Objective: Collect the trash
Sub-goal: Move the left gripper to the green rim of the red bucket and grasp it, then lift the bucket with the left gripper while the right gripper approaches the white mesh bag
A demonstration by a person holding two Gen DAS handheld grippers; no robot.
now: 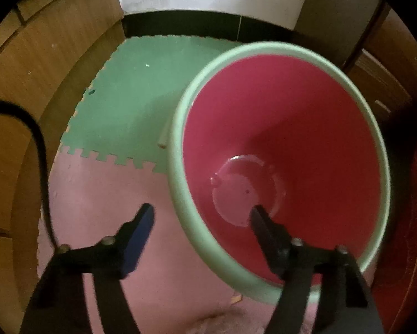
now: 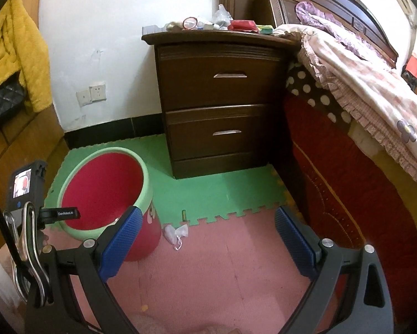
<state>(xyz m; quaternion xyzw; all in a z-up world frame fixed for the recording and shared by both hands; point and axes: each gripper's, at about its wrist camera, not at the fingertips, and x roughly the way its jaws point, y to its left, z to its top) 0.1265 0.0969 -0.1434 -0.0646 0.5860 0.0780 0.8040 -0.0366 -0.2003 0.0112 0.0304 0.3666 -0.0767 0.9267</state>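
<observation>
So the left gripper [image 1: 201, 217] is hanging right over the bin [image 1: 180, 150], straddling its near rim: one finger is sitting inside over the red liner, the other is outside over the pink foam mat [image 1: 102, 200], and the pale green rim is running between them. The jaws are standing partly apart, and as far as I can see the pads aren't pressing on anything, so nothing is being held. I'm guessing the bin is going to handle light and fairly stiff, thin plastic that flexes a bit if you squeeze hard, and that smooth rolled rim looks slippery, so a pinch square across the lip, one pad inside and one outside, seems like the spot. It's looking empty inside, so no real weight to worry about. The right gripper [image 2: 205, 242] is hovering wide open over the pink mat with nothing in it. The actual trash, a crumpled white tissue wad [image 2: 176, 232] with a bit of string trailing off it, is lying on the mat just beside the bin's base, at the seam with the green mat [image 2: 222, 186]. That's going to be featherweight and squishy, so I'd be pinching the fattest part of the wad, not the string. There's also a small dark cylinder [image 2: 184, 215] sitting near it; I can't tell what it is.
</observation>
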